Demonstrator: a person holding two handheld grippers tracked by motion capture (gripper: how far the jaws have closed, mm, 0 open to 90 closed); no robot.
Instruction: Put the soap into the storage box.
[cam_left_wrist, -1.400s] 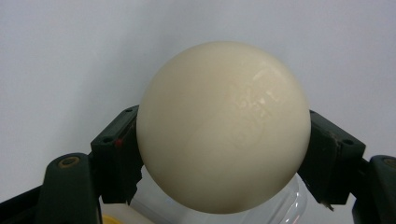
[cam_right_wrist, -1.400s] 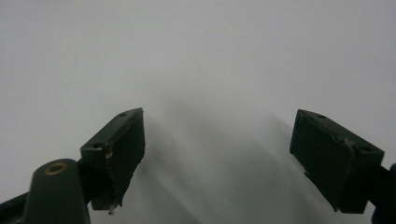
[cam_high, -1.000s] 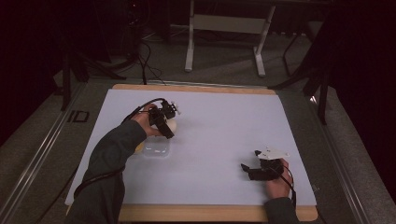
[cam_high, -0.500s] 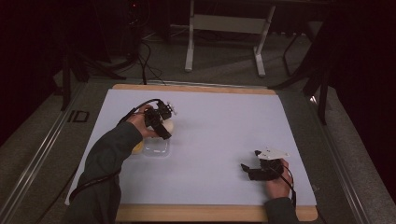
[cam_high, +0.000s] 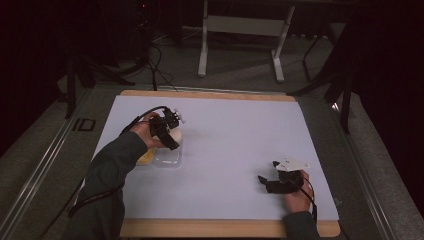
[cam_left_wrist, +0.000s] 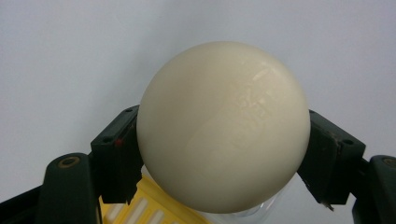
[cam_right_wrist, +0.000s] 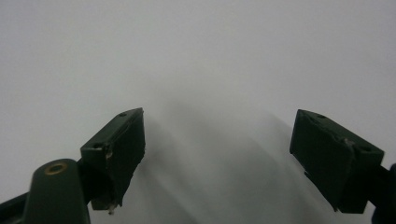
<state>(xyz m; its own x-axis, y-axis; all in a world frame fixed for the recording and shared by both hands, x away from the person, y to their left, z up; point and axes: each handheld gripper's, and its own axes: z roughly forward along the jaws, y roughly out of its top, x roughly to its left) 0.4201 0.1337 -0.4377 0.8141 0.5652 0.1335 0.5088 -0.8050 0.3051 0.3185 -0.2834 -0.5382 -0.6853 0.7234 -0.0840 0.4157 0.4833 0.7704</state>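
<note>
A: Left gripper (cam_left_wrist: 224, 154)?

B: Clenched on the cream ball (cam_left_wrist: 223, 126), one jaw at each side, held at the mat's left, directly over the clear container (cam_high: 166, 156).

A: Right gripper (cam_right_wrist: 217, 158)?

B: Jaws apart, nothing between them; near right, well apart from the ball.

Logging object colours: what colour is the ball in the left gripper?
Cream white ball, clearest in the left gripper view.

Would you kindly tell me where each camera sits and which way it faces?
High view: above the person's side, looking forward and down on the white-topped table; forearms, both grippers.
Left gripper view: on the left gripper, fingers clamping a smooth cream ball.
Right gripper view: on the right gripper, open.
Shared: ball, high and left.
</note>
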